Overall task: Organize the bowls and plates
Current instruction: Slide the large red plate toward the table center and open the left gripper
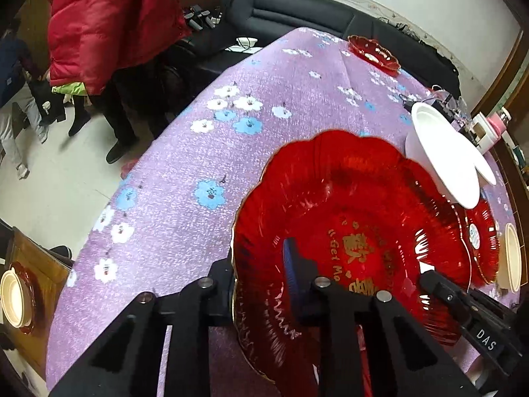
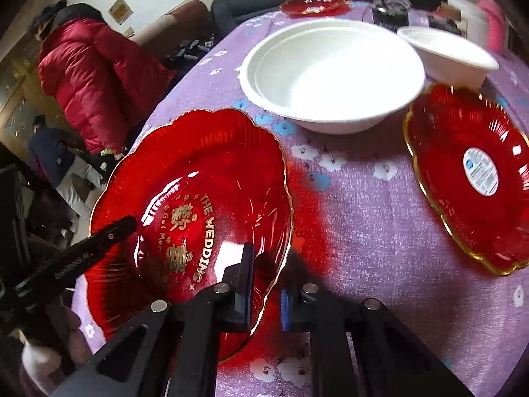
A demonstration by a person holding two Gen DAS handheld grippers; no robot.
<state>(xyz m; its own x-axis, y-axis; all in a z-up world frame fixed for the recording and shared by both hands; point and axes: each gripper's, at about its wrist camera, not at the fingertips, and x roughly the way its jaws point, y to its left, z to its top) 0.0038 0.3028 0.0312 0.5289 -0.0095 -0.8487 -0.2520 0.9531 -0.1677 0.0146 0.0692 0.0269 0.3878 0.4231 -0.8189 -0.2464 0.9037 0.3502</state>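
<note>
You're carrying the scalloped red glass wedding plate point(image 2: 198, 205), both grippers point(image 1: 261, 284) point(image 2: 264, 284) clenched on its rim (stack it onto the labelled red plate point(image 2: 469, 178) next).

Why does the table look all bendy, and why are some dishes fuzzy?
Both wrist views use fisheye lenses, so the purple tablecloth curves. In the right wrist view, the white bowl and stickered red plate smear with motion blur.
</note>
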